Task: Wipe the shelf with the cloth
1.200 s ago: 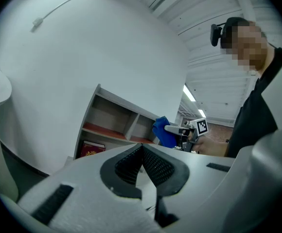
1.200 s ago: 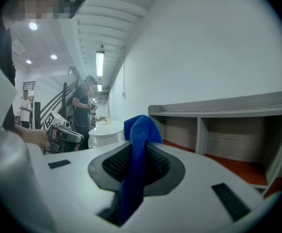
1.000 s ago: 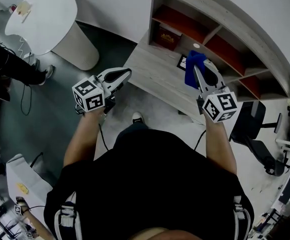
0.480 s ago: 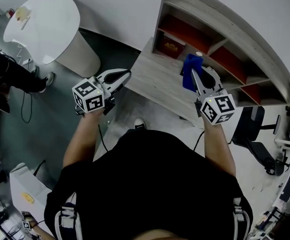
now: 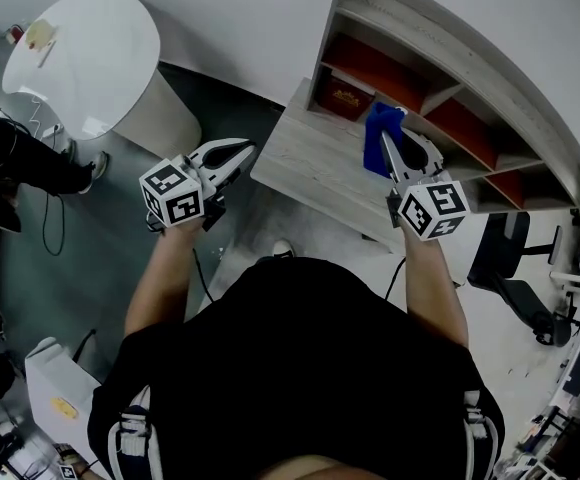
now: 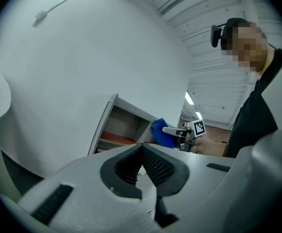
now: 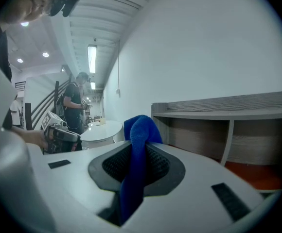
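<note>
A grey wooden shelf unit (image 5: 440, 63) with red compartment floors stands against the wall on a grey desk (image 5: 315, 163). My right gripper (image 5: 388, 140) is shut on a blue cloth (image 5: 378, 136), held over the desk in front of the lower compartments. In the right gripper view the cloth (image 7: 138, 144) sticks up between the jaws, with the shelf (image 7: 228, 125) ahead to the right. My left gripper (image 5: 242, 151) hangs shut and empty off the desk's left edge. The left gripper view shows the shelf (image 6: 124, 125) and the cloth (image 6: 160, 132) beyond its jaws.
A small red box (image 5: 345, 96) sits in the lower left compartment. A white round table (image 5: 95, 48) stands to the left, a black office chair (image 5: 510, 258) to the right. A person (image 7: 75, 103) stands far back in the right gripper view.
The right gripper with the cloth has moved a little further toward the shelf's lower compartments. The left gripper has stayed beside the desk's left edge.
</note>
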The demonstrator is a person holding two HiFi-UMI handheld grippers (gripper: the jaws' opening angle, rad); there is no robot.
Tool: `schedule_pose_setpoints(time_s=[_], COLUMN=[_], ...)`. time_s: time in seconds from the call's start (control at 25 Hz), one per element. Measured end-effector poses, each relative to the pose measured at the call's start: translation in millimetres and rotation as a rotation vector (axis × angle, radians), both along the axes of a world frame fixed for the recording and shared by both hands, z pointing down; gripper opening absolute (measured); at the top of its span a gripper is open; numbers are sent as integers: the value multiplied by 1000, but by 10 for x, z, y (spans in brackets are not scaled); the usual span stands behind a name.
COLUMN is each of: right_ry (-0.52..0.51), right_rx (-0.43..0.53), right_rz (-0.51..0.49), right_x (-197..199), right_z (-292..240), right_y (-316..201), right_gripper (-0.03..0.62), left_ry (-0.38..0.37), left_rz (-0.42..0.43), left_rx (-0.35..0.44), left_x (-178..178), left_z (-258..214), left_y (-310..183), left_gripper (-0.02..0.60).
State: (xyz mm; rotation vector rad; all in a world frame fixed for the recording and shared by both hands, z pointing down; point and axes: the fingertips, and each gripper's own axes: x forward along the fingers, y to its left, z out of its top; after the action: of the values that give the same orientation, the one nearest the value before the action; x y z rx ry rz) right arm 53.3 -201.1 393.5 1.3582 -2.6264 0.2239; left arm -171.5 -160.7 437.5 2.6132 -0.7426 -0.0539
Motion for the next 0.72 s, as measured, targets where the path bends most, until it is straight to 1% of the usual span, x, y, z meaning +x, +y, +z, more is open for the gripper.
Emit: schedule_pose_setpoints(time_s=[0.08,0.36,0.72], right_ry=[-9,-34,-40], right_rx=[-2,6,7], right_rz=[-1,-8,-21], right_x=[-28,-75,-92], right_z=[1,-37,-64], right_y=[-27,-44,-131], right_gripper=[60,60,60], left_ry=[10,6,-34], left_rz=[5,24,37], left_rx=[10,19,15], left_x=[-14,21,1], left_z=[-41,-90,-60], left_y=[-12,21,50], left_gripper=[17,17,17])
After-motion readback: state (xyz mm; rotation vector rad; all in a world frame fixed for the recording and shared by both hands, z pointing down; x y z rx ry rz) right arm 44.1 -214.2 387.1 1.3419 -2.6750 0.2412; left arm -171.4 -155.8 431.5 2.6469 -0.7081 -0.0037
